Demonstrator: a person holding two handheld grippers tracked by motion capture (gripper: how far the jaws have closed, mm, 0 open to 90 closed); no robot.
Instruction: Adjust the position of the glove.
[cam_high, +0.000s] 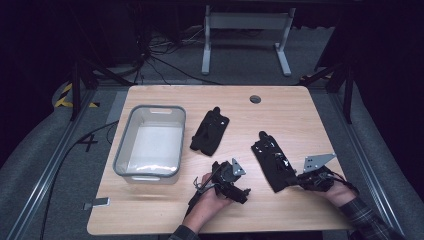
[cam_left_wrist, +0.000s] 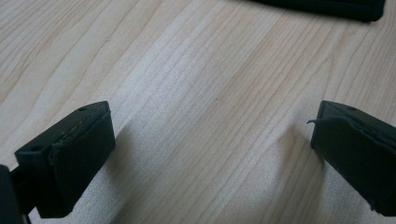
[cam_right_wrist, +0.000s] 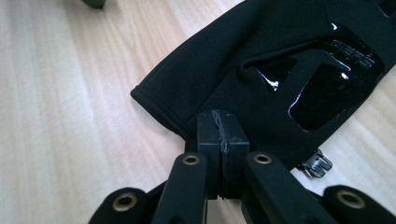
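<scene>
From the high view, a pale wooden table carries a clear plastic bin with a grey rim at its left side. Just right of the bin lies a black glove, apart from it. A second black glove lies farther right, angled toward the near right corner. The left gripper, held in the person's left hand, sits near the front edge between the two gloves, touching neither. The right gripper meets the near end of the second glove, with the person's right hand and a plaid sleeve behind it.

In the left gripper view, the two black jaws stand wide apart over bare table wood, released with nothing between them. A dark edge of a glove crosses the top right corner.

In the right gripper view, the jaws are pressed together at the cuff edge of the second glove, clenched on its fabric. The glove lies flat on the table, with glossy patches on its back and a small clip at its hem.
</scene>
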